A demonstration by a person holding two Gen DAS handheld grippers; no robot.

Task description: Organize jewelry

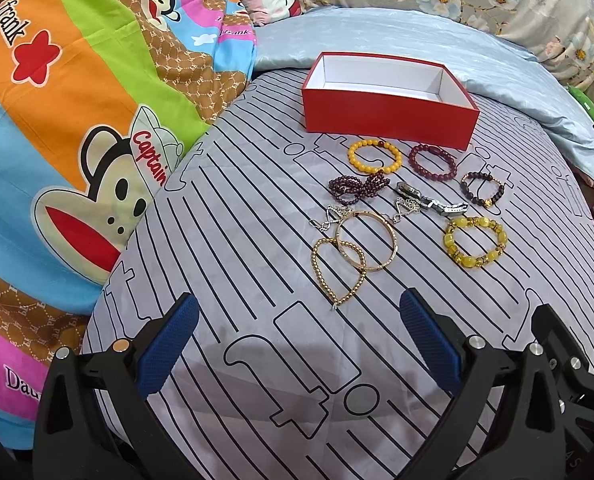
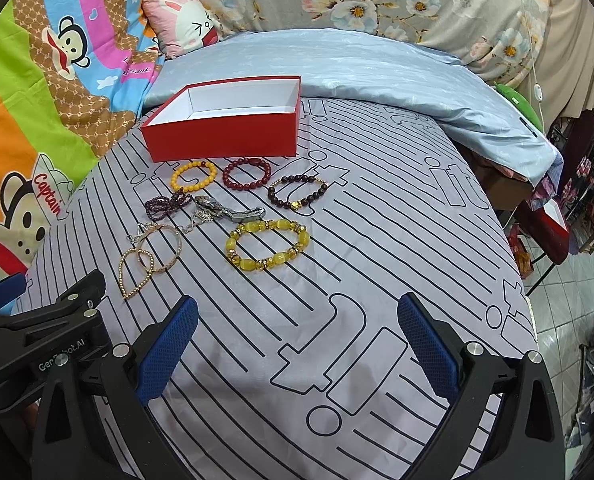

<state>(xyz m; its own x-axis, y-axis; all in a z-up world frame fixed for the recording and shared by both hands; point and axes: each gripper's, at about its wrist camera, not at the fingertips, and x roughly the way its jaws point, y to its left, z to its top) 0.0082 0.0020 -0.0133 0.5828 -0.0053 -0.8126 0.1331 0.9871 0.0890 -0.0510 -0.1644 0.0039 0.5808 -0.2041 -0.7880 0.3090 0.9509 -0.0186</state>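
Writing on the quilt: the cartoon quilt (image 1: 69,128) at 9 o'clock of the left wrist view reads "Captain" on the monkey's hat and "frank" beside a red star.
Writing on the tool: white lettering on the left gripper's body, seen at 8 o'clock in the right wrist view, reads roughly "GenRobot.AI"; one letter is hidden by a screw.
Left gripper (image 1: 299,344): low over the striped sheet (image 1: 225,240), its blue-padded fingers (image 1: 169,348) spread wide with nothing between them, pointing toward 12 o'clock at the jewelry.
Right gripper (image 2: 297,344): held just beside the left one, on its right, fingers likewise spread wide and empty, above bare sheet.
Red box (image 1: 389,112): open, white inside and empty, at 12 o'clock of the jewelry, on the sheet.
Jewelry nearest the box: orange-yellow bead bracelet (image 1: 373,158) and dark red bead bracelet (image 1: 433,161), side by side just in front of the box wall.
Middle row: purple bead strand (image 1: 359,187), metal watch (image 1: 433,200), brown bead bracelet (image 1: 483,189).
Nearest the grippers: gold bangle (image 1: 367,240) overlapping a gold bead chain (image 1: 339,272); yellow chunky bracelet (image 2: 267,245) at 3 o'clock of them, apart.
Silver pieces: small silver items (image 1: 333,216) lie by the bangle; their kind cannot be made out.
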